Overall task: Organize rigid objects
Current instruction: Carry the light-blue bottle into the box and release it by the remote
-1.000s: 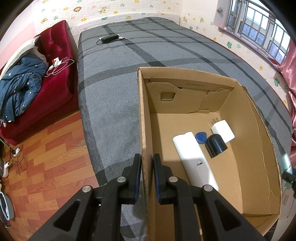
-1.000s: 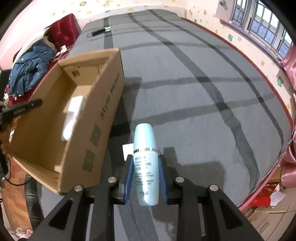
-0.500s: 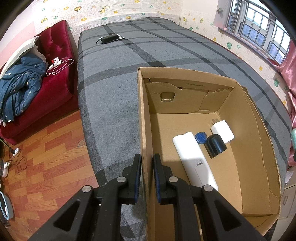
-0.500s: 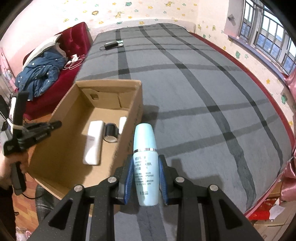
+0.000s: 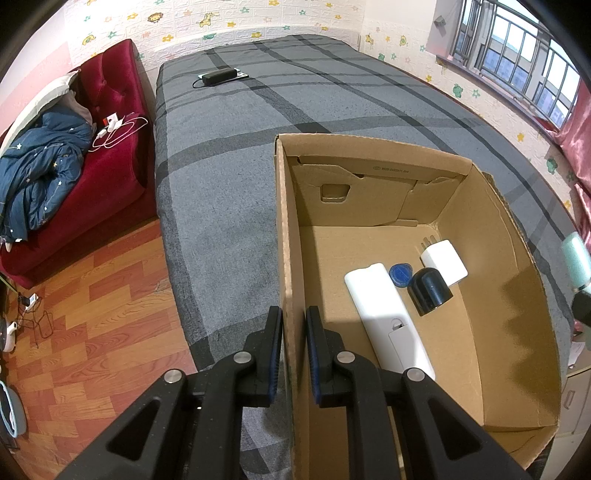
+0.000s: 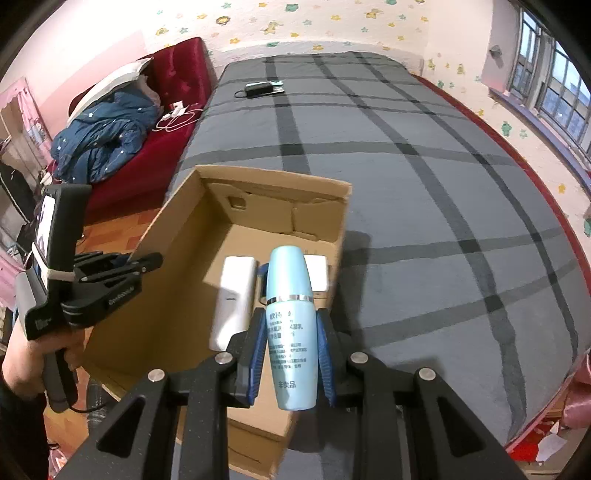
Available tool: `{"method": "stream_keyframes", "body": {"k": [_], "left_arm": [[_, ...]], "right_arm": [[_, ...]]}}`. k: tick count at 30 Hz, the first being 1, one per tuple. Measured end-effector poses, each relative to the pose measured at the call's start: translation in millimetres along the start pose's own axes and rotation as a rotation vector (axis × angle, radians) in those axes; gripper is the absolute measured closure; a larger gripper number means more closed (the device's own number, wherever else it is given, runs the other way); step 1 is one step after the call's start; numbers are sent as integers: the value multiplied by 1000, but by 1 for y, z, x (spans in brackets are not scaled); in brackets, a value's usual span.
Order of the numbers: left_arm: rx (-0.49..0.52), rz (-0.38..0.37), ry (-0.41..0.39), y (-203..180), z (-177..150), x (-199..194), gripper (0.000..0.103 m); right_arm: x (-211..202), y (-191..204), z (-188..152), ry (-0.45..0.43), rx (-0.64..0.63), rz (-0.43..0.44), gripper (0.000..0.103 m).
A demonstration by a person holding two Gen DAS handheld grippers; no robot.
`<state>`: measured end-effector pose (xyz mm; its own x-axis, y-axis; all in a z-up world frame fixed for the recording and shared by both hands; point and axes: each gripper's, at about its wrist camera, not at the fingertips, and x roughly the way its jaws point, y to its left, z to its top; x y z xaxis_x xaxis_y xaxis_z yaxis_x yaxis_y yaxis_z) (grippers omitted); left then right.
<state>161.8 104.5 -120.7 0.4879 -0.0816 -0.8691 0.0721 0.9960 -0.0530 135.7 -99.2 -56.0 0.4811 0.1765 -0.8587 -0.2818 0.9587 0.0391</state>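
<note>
Our left claw [image 5: 293, 345] is clamped on the thin corrugated wall of the cardboard box [image 5: 286, 236] on the grey plaid bed [image 5: 229, 184]. Our right claw [image 6: 291, 363] pinches a smooth, pale blue lotion bottle [image 6: 290, 325] above the box, over a white oblong remote [image 6: 234, 302] and black cylindrical cap [image 5: 430, 291]

A grey plaid bed [image 5: 229, 192] carries a cardboard box [image 5: 517, 332] and a black charger [image 5: 218, 76].

A home bedroom: grey plaid bed [image 5: 332, 122]; red sofa [image 5: 110, 110]; cartoon-animal wallpaper [image 5: 207, 20]
</note>
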Motion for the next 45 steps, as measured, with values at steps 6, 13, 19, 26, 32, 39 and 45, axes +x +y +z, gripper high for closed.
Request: {"method": "stream_keyframes", "body": {"k": [6, 13, 19, 26, 32, 39, 45], "left_arm": [[1, 0, 1, 0, 0, 0, 89], [0, -1, 0, 0, 0, 0, 89], [7, 5, -2, -1, 0, 0, 89], [8, 5, -4, -1, 1, 0, 89], [10, 7, -4, -1, 1, 0, 89], [15, 12, -6, -1, 0, 0, 89], [16, 15, -7, -2, 0, -1, 89]], "right_arm": [[23, 18, 5, 28, -10, 21, 76], [52, 33, 9, 83, 0, 29, 76], [79, 45, 10, 133, 4, 43, 76], [107, 53, 9, 194, 17, 46, 76], [115, 58, 9, 213, 11, 45, 75], [113, 60, 8, 205, 7, 51, 75], [109, 61, 8, 188, 2, 68, 67]]}}
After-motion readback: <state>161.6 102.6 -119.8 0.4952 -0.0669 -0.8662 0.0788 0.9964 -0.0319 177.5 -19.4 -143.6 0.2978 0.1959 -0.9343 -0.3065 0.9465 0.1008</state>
